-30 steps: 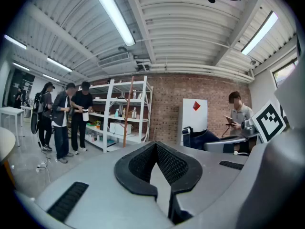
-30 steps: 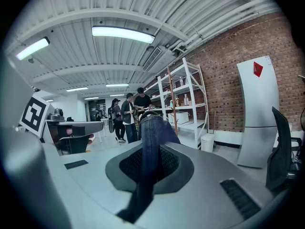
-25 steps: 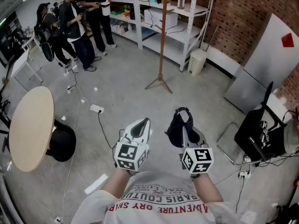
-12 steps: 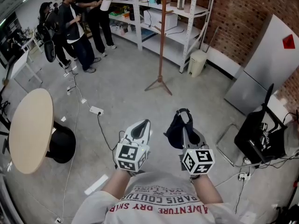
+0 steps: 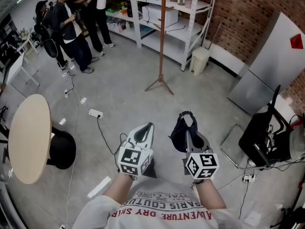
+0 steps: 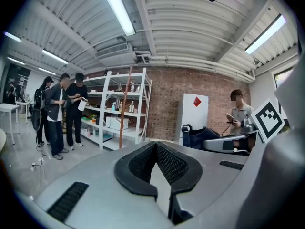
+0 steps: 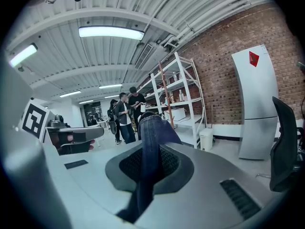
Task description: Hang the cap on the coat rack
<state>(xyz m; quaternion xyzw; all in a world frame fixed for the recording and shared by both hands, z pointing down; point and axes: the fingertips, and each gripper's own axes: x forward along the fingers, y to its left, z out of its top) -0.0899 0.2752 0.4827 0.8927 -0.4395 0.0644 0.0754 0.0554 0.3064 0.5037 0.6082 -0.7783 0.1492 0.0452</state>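
Right claw [image 5: 188, 131] is clamped tight on the cap [image 5: 179, 132]: dark blue fabric is pinched between the pads and pokes up past them, held low over the floor [image 5: 119, 94]. Left claw [image 5: 142, 130] rides just beside it, closed up narrow with nothing between its pads. The coat rack [image 5: 161, 42], a brown pole on a tripod foot, stands well apart across the room in front of the white shelves [image 5: 190, 13], and the cap is not yet on it.
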